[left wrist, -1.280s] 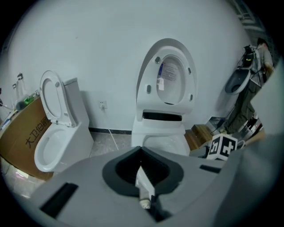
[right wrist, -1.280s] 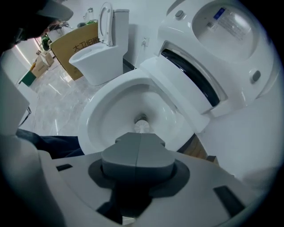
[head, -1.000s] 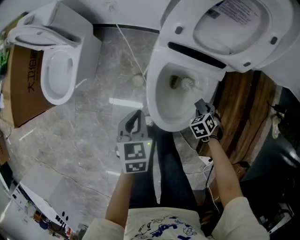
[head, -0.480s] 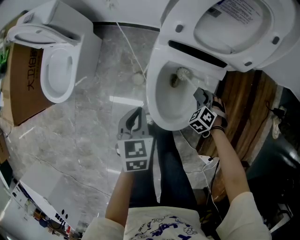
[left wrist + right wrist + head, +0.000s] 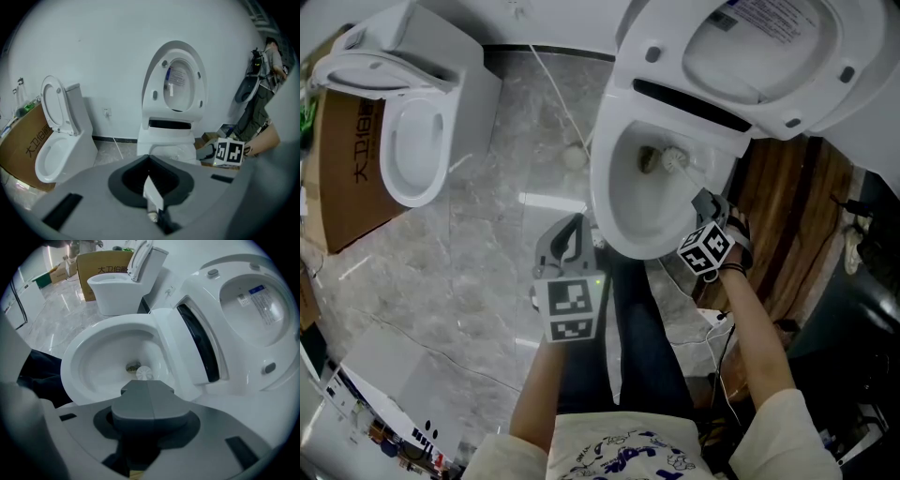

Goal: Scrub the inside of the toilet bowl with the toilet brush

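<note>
1. Toilet bowl (image 5: pixel 605 202), white, open. I see it at the top centre of the head view. Its lid (image 5: pixel 769 56) is tipped up behind it. In the right gripper view the bowl (image 5: pixel 84 362) fills the middle of the picture.

2. Toilet brush (image 5: pixel 675 159), white head. It sits down inside the bowl at the back wall, just beside the dark drain opening (image 5: pixel 649 161). In the right gripper view the brush head (image 5: pixel 144 373) shows just past the jaw tips, next to the drain (image 5: pixel 133 366). The handle runs back from the head to the right gripper.

3. Right gripper (image 5: pixel 703 202), at the bowl's right rim. Its jaws are pressed together on the brush handle (image 5: pixel 147 386).

4. Left gripper (image 5: pixel 575 230), over the floor at the bowl's near-left edge, not touching the bowl. In its own view (image 5: pixel 152 190) the jaws are closed with nothing between them.

5. Second toilet (image 5: pixel 417 150), seat raised, well apart at the floor's left side.

6. Cardboard box (image 5: pixel 352 187), brown with printed characters, touching the second toilet's left side.

7. Floor (image 5: pixel 487 234), grey marble-pattern tile.

8. Wooden panel (image 5: pixel 792 216), dark, on the floor to the right of the bowl.

9. A person (image 5: pixel 265 93) stands in the far right background of the left gripper view.
</note>
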A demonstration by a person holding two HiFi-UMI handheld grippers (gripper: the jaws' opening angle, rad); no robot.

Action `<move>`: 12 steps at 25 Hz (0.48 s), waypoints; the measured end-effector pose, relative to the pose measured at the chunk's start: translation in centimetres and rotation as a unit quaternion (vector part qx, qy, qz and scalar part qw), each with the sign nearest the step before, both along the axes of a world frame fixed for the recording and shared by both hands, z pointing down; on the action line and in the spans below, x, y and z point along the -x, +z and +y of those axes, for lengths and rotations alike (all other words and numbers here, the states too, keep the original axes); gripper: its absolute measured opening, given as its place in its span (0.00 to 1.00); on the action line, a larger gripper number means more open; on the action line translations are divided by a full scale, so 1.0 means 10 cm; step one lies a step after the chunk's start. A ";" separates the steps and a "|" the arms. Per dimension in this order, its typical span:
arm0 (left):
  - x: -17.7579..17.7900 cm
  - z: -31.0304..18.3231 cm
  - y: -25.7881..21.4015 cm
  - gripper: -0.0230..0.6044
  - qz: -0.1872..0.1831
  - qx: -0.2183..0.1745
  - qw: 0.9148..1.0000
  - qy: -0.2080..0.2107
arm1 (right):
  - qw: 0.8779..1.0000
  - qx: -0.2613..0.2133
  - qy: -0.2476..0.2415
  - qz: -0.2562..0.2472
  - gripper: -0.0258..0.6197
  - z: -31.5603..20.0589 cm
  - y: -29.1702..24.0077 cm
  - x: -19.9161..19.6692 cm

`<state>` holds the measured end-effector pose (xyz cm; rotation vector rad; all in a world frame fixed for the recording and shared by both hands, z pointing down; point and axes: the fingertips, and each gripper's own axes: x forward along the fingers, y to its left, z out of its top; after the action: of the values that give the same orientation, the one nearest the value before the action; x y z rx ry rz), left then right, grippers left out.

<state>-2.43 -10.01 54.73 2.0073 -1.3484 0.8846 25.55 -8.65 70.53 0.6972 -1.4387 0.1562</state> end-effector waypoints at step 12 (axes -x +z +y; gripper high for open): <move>0.07 0.06 -0.03 0.04 -0.003 -0.003 1.000 0.000 | 0.995 0.046 0.085 -0.008 0.30 0.48 -0.04 0.22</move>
<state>-3.15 -9.37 54.40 2.0116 -1.3548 0.8874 23.39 -3.84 70.15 0.7428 -1.3771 0.3592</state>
